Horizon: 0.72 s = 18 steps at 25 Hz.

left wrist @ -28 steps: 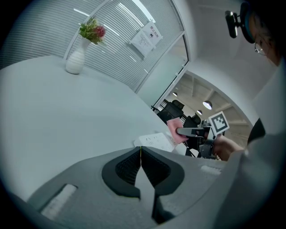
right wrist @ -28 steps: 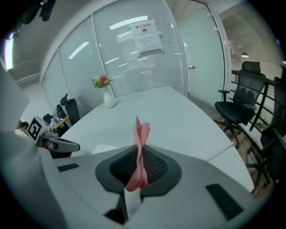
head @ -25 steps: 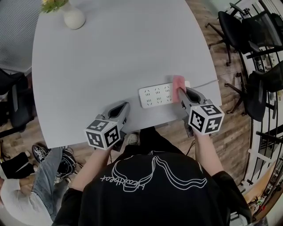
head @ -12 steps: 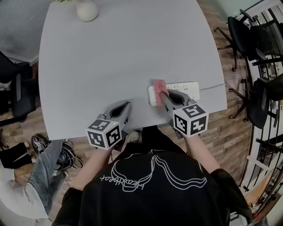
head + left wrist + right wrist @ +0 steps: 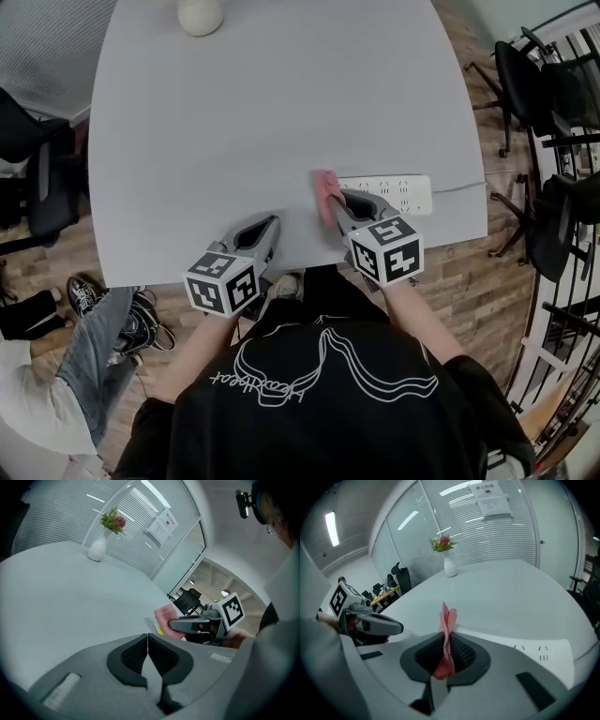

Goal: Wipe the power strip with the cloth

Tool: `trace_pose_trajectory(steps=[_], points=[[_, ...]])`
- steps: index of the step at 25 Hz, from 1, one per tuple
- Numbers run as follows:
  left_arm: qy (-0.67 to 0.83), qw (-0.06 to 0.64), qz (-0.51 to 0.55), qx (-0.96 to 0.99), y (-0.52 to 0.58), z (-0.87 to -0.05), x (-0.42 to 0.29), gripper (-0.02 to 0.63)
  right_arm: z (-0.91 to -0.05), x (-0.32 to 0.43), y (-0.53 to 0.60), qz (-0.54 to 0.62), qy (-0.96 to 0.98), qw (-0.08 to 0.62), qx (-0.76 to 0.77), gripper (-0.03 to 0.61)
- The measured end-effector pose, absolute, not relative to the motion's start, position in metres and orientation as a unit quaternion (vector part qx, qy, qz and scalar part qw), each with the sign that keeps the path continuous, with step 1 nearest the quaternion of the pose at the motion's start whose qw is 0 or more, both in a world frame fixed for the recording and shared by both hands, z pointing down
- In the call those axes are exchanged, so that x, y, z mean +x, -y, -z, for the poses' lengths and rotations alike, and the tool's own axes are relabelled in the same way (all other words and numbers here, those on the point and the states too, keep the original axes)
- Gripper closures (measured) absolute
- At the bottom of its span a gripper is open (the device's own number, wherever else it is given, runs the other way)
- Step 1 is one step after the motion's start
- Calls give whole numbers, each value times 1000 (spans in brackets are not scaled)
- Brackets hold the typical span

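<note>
**Cloth at the strip's left end, left jaws idle**

The power strip (image 5: pixel 398 192) lies near the tabletop's (image 5: pixel 262 112) front edge, to the person's right. Its left end is hidden under the pink cloth (image 5: pixel 325 193) and the right hand-held gripper (image 5: pixel 339 204), so I cannot tell whether the cloth still touches the strip or only the tabletop beside it. In the right gripper view that gripper's body covers most of the strip; only a pale stretch with a few socket slots shows at lower right. The socket holes are faint from the head view. The white vase (image 5: pixel 201 14) is cut off by the top edge there, and its flowers show only in the gripper views.

The right jaws are clamped on the cloth, which is folded upright between the pads and sticks out beyond them. The left hand-held gripper (image 5: pixel 265 228) has its jaws pressed together with nothing between them — it rests low over the tabletop's front edge, well apart from the strip.

A second ago the cloth sat at the strip's right end; half a second ago it was on the left part; now it is at the left end. The left hand-held gripper has kept its place.

A thin cable (image 5: pixel 455 187) runs from the strip's right end off the tabletop. Black chairs (image 5: pixel 553 225) stand on the wood floor at right — shoes (image 5: pixel 141 328) and a second person's jeans (image 5: pixel 94 366) lie at lower left. Nothing on the tabletop stands between the two grippers.
</note>
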<state>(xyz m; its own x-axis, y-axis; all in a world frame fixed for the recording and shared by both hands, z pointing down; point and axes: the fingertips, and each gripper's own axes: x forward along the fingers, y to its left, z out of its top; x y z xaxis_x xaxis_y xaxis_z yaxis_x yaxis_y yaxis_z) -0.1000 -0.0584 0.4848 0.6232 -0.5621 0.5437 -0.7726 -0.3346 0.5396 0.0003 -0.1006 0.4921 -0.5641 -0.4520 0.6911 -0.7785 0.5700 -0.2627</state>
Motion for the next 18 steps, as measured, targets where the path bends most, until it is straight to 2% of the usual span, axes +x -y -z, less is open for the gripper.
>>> trace_pose_trajectory(steps=[18], points=[[408,400,-137,809,63,-485,-92,600,-495,7,101,-278,833,297,374,540]])
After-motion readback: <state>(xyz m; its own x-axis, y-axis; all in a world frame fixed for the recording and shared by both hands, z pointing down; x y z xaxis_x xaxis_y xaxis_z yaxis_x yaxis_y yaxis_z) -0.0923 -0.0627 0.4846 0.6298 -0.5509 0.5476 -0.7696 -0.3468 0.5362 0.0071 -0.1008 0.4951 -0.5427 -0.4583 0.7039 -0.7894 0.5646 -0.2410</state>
